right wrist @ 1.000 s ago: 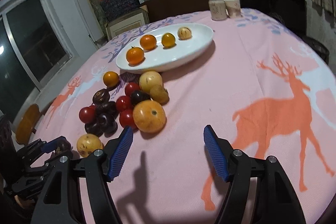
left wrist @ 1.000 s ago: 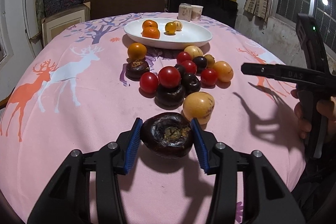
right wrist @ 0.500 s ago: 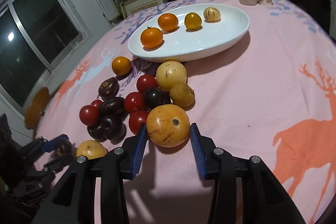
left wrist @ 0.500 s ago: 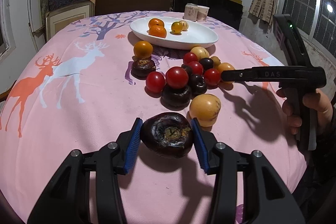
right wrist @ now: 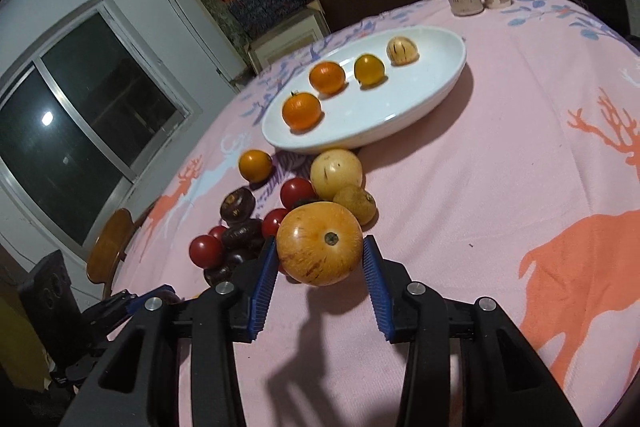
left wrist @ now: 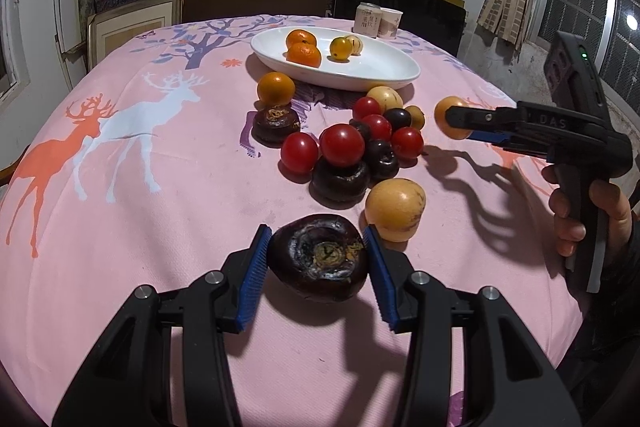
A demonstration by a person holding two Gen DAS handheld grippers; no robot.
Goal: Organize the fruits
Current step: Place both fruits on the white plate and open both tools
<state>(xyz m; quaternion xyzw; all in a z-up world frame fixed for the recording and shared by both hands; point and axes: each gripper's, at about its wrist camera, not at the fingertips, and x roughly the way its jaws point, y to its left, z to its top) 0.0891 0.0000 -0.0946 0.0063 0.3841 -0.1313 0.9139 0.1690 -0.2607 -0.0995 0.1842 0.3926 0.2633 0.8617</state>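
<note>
Your right tool has just closed onto the orange fruit; left tool grips the dark fruit; squeezing harder may bruise either.

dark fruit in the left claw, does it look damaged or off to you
Yes. The dark fruit clamped in the left claw looks past its best: its top is sunken and wrinkled, with greyish-white patches around a dried brown centre. The red tomatoes in the pile behind it are smooth and glossy by comparison.
</note>
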